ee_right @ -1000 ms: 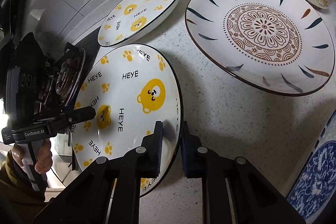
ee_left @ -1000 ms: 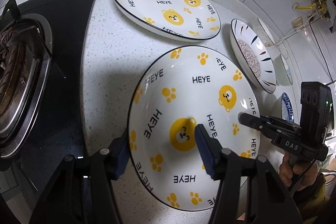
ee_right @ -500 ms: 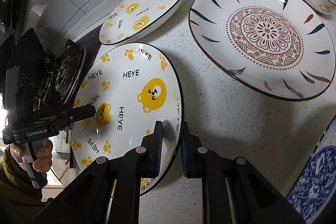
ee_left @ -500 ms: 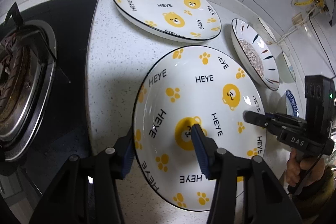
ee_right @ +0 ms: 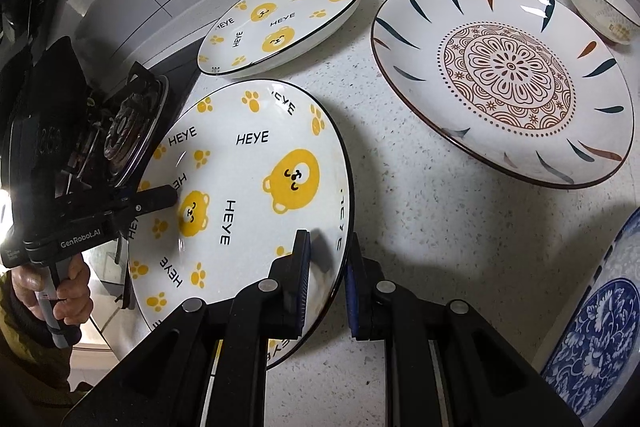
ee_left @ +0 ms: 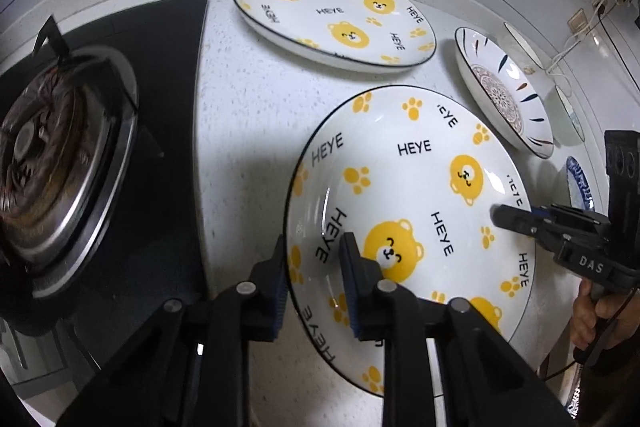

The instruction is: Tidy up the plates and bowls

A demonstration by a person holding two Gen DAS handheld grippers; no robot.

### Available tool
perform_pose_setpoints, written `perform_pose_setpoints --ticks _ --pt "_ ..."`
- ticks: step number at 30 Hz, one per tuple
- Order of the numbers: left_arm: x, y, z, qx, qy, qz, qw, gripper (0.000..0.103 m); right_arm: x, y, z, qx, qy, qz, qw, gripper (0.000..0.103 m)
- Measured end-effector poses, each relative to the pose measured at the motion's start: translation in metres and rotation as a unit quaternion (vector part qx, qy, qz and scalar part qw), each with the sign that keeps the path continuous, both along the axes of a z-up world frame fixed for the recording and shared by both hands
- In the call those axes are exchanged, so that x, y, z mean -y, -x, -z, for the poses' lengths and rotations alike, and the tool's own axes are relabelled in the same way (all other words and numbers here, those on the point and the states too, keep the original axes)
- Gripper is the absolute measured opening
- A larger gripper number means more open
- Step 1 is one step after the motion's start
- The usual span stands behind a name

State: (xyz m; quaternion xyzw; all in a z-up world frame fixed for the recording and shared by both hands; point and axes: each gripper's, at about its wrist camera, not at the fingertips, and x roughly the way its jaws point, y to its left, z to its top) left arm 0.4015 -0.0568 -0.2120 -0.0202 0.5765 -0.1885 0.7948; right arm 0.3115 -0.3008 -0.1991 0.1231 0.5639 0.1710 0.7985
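A speckled white countertop point(ee_left: 248, 99) spread beyond both pairs of fingers, with a black gas hob point(ee_left: 160, 131) and its steel-ringed burner point(ee_left: 60, 163) off to the left of the left gripper's fingers. Straddled by both tools was the near bear plate point(ee_left: 412, 187), white with yellow bears, paw prints and the word HEYE. The left gripper point(ee_left: 314, 283) had its jaws closing over the plate's left rim, one blue pad outside the edge and the other inside the dish; whether the pads already pressed the rim could not be told. The right gripper point(ee_right: 326, 287) stood clamped on the opposite rim, one pad on the plate's face and the other just outside its dark edge. Ahead of the left fingers lay a second bear plate point(ee_left: 340, 11), apart from the first. Ahead and right of the right fingers sat a mandala plate point(ee_right: 508, 75), with a small bowl point(ee_right: 600, 7) beyond it and a blue floral dish point(ee_right: 600, 339) at the far right. A hand point(ee_right: 60, 291) gripped the left tool's handle.
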Motion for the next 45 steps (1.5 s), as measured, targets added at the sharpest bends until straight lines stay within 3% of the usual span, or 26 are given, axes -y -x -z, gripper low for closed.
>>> perform_pose_setpoints --ticks 15,20,33,45 --pt "-0.023 0.065 -0.027 -0.003 0.038 -0.012 0.9992 0.017 -0.012 0.053 -0.028 0.022 -0.002 -0.035 0.999 0.014" --pt "-0.028 0.084 -0.024 -0.012 0.035 -0.01 0.9993 0.017 -0.02 0.071 -0.023 0.01 -0.002 -0.044 0.999 0.014" --pt "-0.04 0.091 0.001 -0.041 0.033 -0.012 0.9986 0.017 -0.03 0.075 -0.001 -0.021 -0.002 -0.046 0.999 0.014" --pt "-0.039 0.09 0.001 -0.036 0.031 -0.003 0.9988 0.018 -0.032 0.076 -0.001 -0.019 0.0 -0.046 0.999 0.014"
